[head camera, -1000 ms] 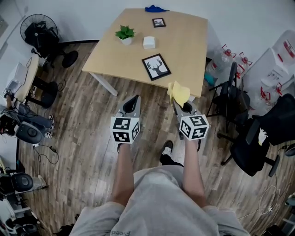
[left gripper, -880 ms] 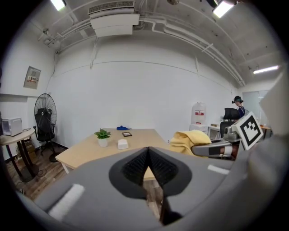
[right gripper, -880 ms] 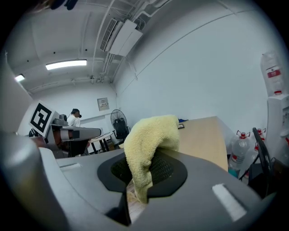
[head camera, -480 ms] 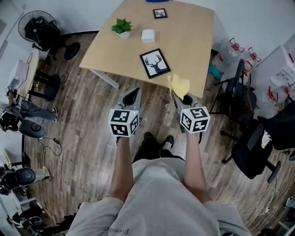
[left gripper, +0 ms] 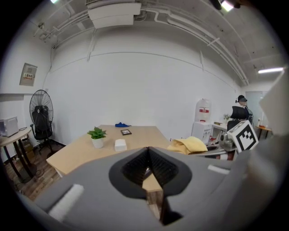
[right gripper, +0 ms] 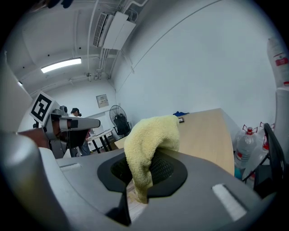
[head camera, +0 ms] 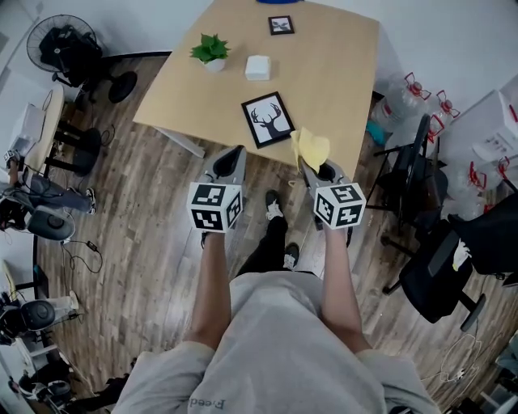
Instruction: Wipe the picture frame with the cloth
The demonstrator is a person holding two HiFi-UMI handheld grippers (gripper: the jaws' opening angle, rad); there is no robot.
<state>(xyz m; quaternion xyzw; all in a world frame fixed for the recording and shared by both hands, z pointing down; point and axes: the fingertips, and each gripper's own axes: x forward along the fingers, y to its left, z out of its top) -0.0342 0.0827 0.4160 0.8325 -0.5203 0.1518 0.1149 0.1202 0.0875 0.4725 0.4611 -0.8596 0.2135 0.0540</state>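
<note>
A black picture frame (head camera: 268, 120) with an antler print lies flat near the front edge of the light wooden table (head camera: 340, 73). My right gripper (head camera: 311, 164) is shut on a yellow cloth (head camera: 310, 147) that droops over its tips, just short of the table edge and to the right of the frame. In the right gripper view the cloth (right gripper: 148, 140) hangs folded between the jaws. My left gripper (head camera: 235, 153) is shut and holds nothing; it hovers over the floor just in front of the table edge. Its jaws meet at the tip (left gripper: 148, 150) in the left gripper view.
Further back on the table are a small potted plant (head camera: 210, 50), a white box (head camera: 259, 67), a second small frame (head camera: 281, 24) and a blue cloth (head camera: 275, 2). Black office chairs (head camera: 441, 259) and water bottles (head camera: 402, 97) crowd the right side. A fan (head camera: 61, 48) stands at the left.
The person has stepped forward, one foot now ahead. Both grippers have come closer to the table's front edge, with the cloth still in the right one.
</note>
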